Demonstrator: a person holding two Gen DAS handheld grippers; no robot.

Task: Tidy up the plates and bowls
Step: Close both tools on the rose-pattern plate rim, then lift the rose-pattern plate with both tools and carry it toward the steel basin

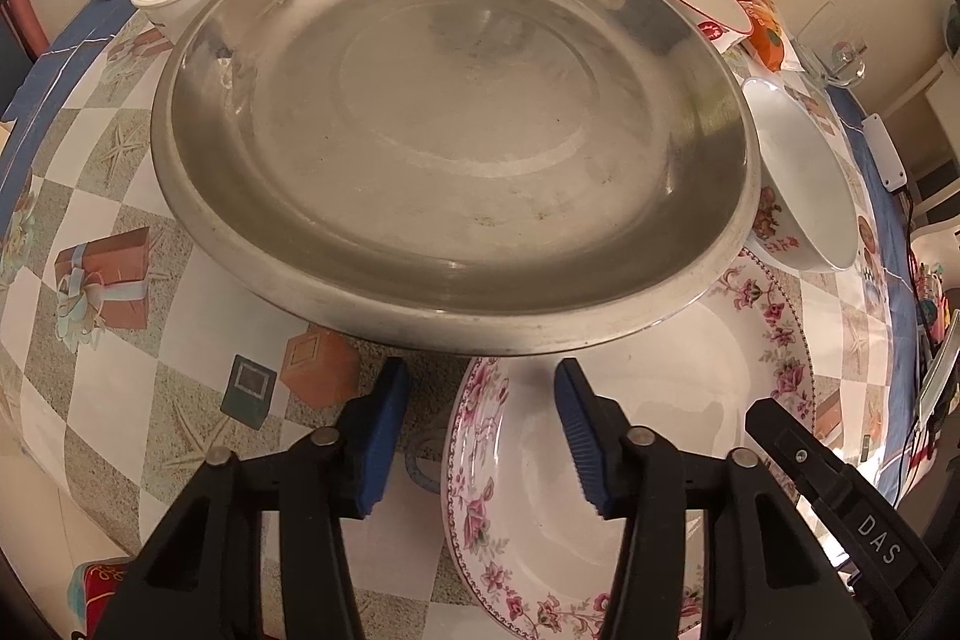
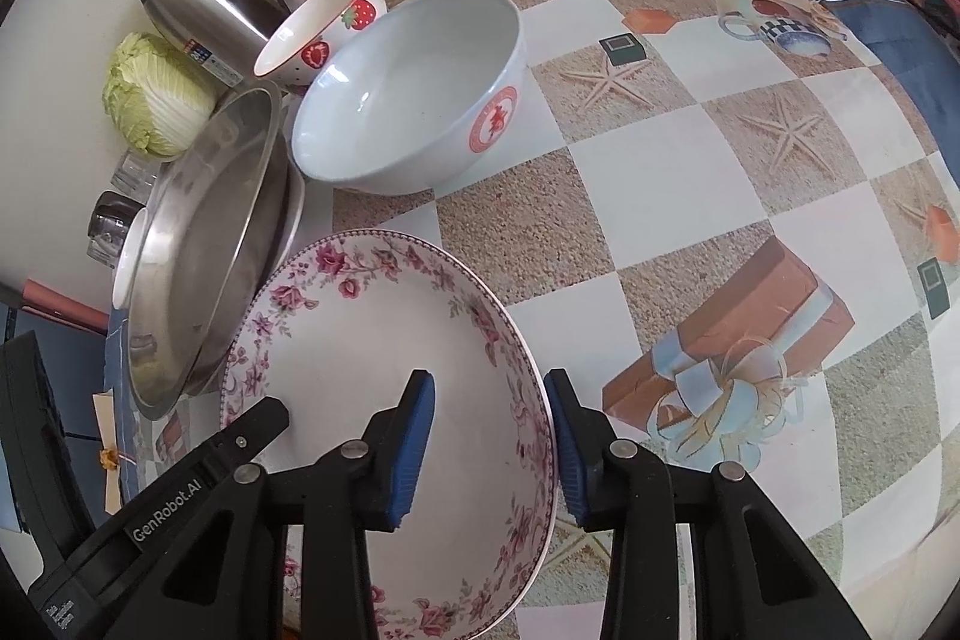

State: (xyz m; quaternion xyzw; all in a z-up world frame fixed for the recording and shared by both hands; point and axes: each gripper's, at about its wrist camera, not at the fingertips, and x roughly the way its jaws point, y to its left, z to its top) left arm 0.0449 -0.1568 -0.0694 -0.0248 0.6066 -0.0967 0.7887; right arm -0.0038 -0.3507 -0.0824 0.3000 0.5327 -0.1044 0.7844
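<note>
Right tool [image 2: 489, 436] straddling floral plate [image 2: 372, 340], unclamped; left tool [image 1: 480, 436] apart; 1 steel pan [image 1: 444, 130], 3 bowls.

Black 2-finger grippers with blue pads

The left gripper [image 1: 483, 382] has 2 black plastic fingers, each ending in a blue ribbed pad [image 1: 378, 436], and round silver pins [image 1: 326, 436] sit at the joints of the linkage. Beside it a black bar [image 1: 840, 496] carries 1 small screw and the white letters "DAS". The right gripper [image 2: 489, 388] has the same build, with blue ribbed pads [image 2: 414, 436] and silver pins [image 2: 624, 448]; its black side bar [image 2: 180, 490] is printed "GenRobot.AI" in white.
</note>
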